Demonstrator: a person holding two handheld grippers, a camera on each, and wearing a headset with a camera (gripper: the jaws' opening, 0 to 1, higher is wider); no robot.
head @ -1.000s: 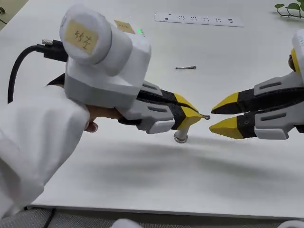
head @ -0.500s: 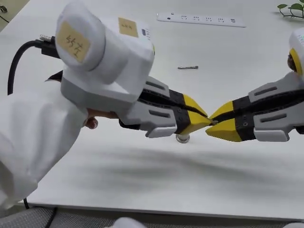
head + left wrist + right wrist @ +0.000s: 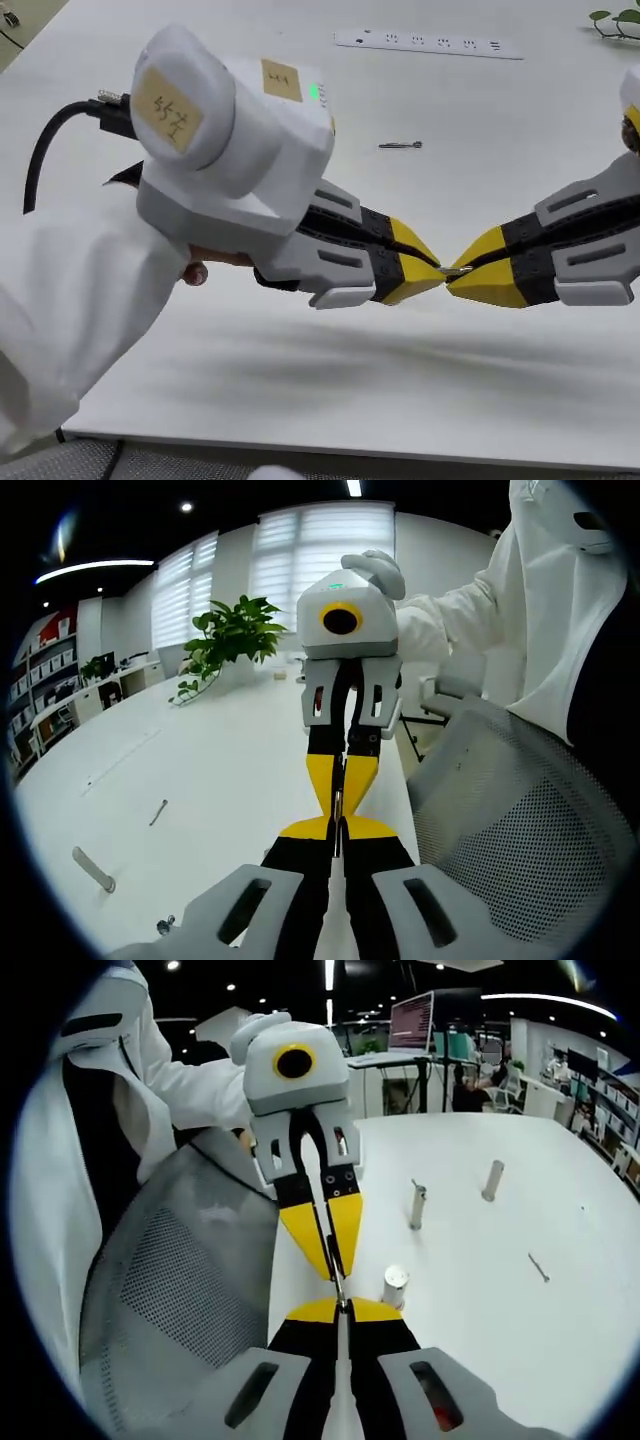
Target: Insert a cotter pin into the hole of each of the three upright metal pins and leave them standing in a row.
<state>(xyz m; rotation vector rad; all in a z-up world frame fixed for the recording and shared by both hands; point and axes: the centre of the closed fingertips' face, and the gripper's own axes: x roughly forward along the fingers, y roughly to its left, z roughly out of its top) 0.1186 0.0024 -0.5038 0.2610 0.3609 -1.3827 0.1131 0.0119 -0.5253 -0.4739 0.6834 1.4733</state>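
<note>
My left gripper (image 3: 438, 272) and right gripper (image 3: 452, 275) meet tip to tip above the white table's front part. A thin cotter pin (image 3: 456, 270) bridges the two tips, and both grippers are shut on it. In the right gripper view the left gripper (image 3: 330, 1265) faces my own jaws (image 3: 340, 1305). Three upright metal pins stand in a row there: a near one (image 3: 396, 1285), a middle one (image 3: 418, 1205) with something small across its top, and a far one (image 3: 491, 1180). A loose cotter pin (image 3: 400, 146) lies further back on the table.
A white power strip (image 3: 428, 43) lies along the far side of the table (image 3: 300, 380), and a green plant (image 3: 618, 20) stands at the far right corner. A mesh chair back (image 3: 190, 1290) sits at the table's front edge. A white sleeve (image 3: 60, 300) covers the lower left.
The right gripper was open and apart from the left one. It has moved left to the left gripper's tip and shut on the cotter pin held there.
</note>
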